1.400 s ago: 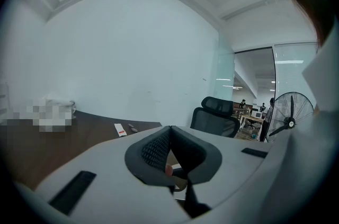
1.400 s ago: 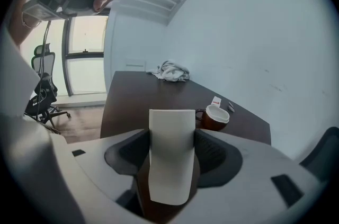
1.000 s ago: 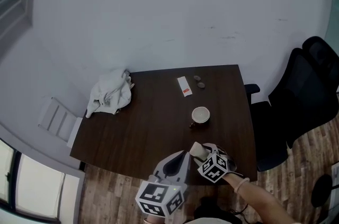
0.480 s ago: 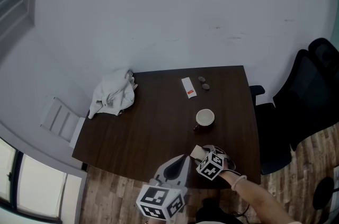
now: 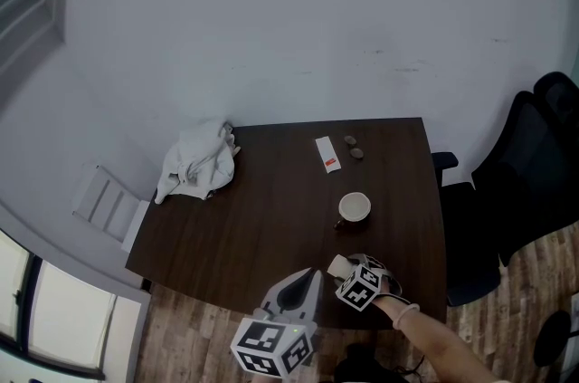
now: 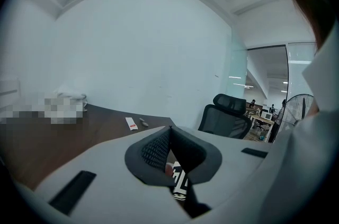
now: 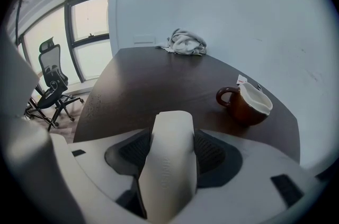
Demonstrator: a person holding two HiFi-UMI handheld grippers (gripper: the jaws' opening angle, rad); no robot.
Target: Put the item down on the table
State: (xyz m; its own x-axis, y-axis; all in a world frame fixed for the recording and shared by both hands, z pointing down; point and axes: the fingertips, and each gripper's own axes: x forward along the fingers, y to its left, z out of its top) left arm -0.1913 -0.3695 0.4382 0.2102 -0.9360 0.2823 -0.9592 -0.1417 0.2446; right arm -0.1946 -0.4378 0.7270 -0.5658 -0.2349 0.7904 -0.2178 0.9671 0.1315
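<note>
While the dark brown wooden counter point(image 5: 253, 218) takes up the middle of the head view, a black mesh office chair point(image 5: 534, 164) stands off its right edge. A crumpled white cloth point(image 5: 197, 162) lies on the far left corner. The left gripper point(image 6: 169, 133) hangs off the near edge, its jaws closed together with nothing held. The right gripper point(image 7: 172, 135) is clamped on a smooth off-white rounded oblong item point(image 7: 168, 175), which sits over the near edge towards the near right corner; whether it touches the counter cannot be told. A brown ceramic mug with a white inside point(image 5: 354, 208) stands near the right edge, just beyond that item. A small white paper packet with a red mark point(image 5: 327, 154) lies near the far edge, with two small dark round pieces point(image 5: 353, 147) just beside it.
</note>
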